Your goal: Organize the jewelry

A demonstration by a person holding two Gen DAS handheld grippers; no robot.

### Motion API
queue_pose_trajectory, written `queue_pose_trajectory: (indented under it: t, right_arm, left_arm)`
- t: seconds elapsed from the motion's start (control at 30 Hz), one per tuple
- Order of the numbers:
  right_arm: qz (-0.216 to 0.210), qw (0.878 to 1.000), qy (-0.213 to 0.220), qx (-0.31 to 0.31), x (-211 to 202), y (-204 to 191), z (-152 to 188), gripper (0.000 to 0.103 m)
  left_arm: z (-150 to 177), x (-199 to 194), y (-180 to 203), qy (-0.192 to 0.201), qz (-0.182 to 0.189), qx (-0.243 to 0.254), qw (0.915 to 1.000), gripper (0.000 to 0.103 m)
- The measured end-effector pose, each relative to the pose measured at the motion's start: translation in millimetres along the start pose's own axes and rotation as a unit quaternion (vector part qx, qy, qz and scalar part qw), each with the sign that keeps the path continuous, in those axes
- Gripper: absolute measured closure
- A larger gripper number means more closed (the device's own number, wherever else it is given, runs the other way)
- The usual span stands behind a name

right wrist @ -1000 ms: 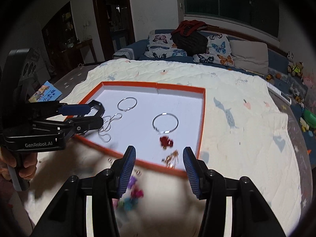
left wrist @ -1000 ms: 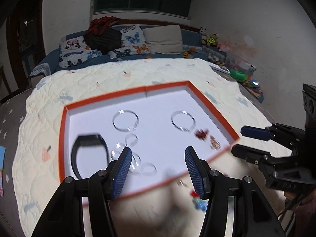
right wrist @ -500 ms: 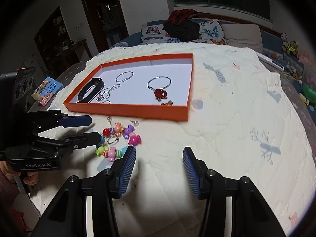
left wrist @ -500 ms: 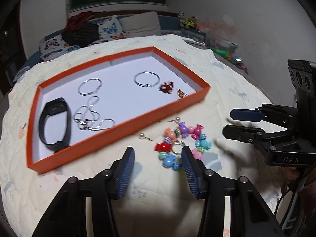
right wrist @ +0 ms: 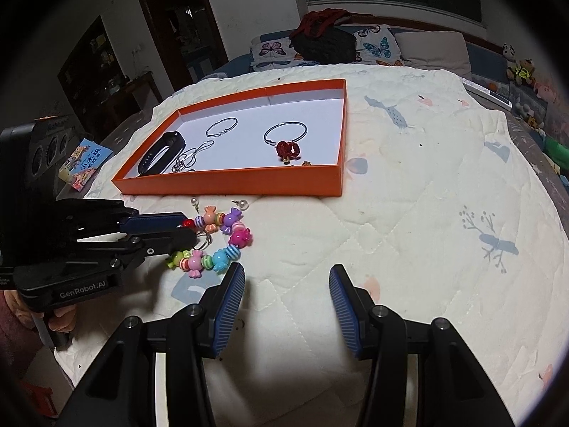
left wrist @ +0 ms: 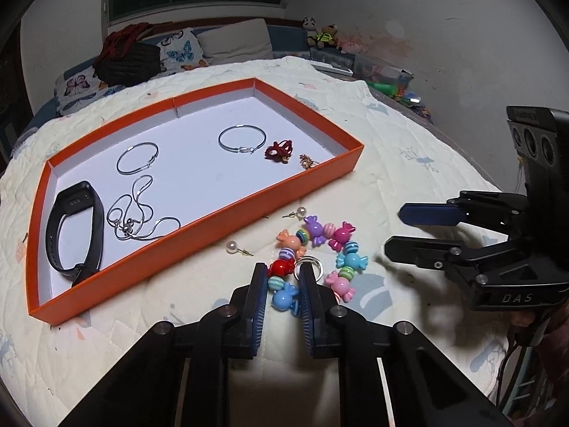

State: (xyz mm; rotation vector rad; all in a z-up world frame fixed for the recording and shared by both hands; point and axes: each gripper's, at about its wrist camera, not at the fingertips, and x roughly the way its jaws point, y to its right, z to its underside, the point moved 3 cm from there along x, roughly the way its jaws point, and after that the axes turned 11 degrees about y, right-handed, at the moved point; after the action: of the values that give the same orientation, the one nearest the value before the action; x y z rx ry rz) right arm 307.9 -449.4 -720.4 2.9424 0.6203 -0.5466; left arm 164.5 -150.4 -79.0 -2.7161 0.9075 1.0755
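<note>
A candy-bead bracelet (left wrist: 322,249) lies on the quilt in front of an orange tray (left wrist: 309,178). My left gripper (left wrist: 282,284) has closed around the bracelet's near beads, blue and red; it also shows in the right wrist view (right wrist: 177,229). My right gripper (right wrist: 286,295) is open and empty over bare quilt to the right of the bracelet (right wrist: 220,242); it shows in the left wrist view (left wrist: 394,229). Two pearl studs (left wrist: 233,247) lie by the tray. A silver ring (left wrist: 311,265) lies inside the bracelet loop.
The tray (right wrist: 231,179) holds a black band (left wrist: 74,227), a silver chain (left wrist: 137,217), two hoops (left wrist: 242,138), a red charm (left wrist: 279,149) and a small gold piece (left wrist: 306,160). Pillows and a dark bag (right wrist: 325,44) sit at the back. A booklet (right wrist: 83,163) lies left.
Both grippers pulled back from over the tray to the quilt in front. My left gripper came down on the bracelet and its jaws narrowed around the near beads.
</note>
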Motion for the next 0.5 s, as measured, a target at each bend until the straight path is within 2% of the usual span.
queue_pose_trajectory:
  t: [0.33,0.37,0.4,0.5]
  right_arm:
    - [-0.004,1.000,-0.001,-0.005,-1,-4,1,0.048]
    - [-0.005,1.000,-0.001,-0.005,-2,-5,2,0.048]
    - [-0.006,1.000,-0.001,-0.006,-2,-6,2,0.048]
    - [-0.009,1.000,-0.002,-0.009,-2,-9,2,0.048]
  left_arm:
    - [-4,-32,13,0.046,0.020,-0.006,0.9987,0.087]
    - [-3,-39,15,0.052,0.029,-0.008,0.9982,0.096]
    - [-3,-46,17,0.057,0.045,-0.010,0.9973,0.100]
    - [1,-61,24,0.065,0.066,-0.006,0.9957,0.100]
